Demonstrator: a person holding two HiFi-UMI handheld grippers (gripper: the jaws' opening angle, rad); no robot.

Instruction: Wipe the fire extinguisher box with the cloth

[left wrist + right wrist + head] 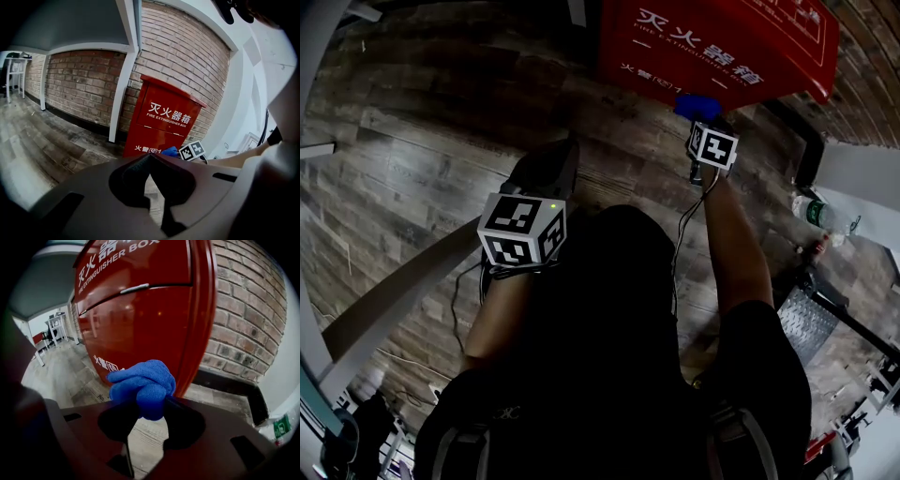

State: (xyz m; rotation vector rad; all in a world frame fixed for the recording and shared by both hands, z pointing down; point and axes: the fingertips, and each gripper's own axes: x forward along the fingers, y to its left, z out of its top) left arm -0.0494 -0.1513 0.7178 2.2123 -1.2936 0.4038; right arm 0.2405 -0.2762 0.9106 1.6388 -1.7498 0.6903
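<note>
The red fire extinguisher box (712, 42) stands against the brick wall, with white lettering on its front (164, 117). My right gripper (700, 120) is shut on a bunched blue cloth (143, 382), held close to the box's lower front near its right edge (140, 310). Whether the cloth (696, 105) touches the box cannot be told. My left gripper (551, 164) hangs back over the floor, left of the box, its jaws (149, 158) shut with nothing between them. From there I see the cloth (170, 151) and the right gripper's marker cube (192, 151).
A brick wall (84, 79) runs behind the box, with a white post (123, 79) to its left. A plastic bottle (814, 214) lies on the wood-look floor to the right, near a metal grid (806, 323). A white table (14, 70) stands far left.
</note>
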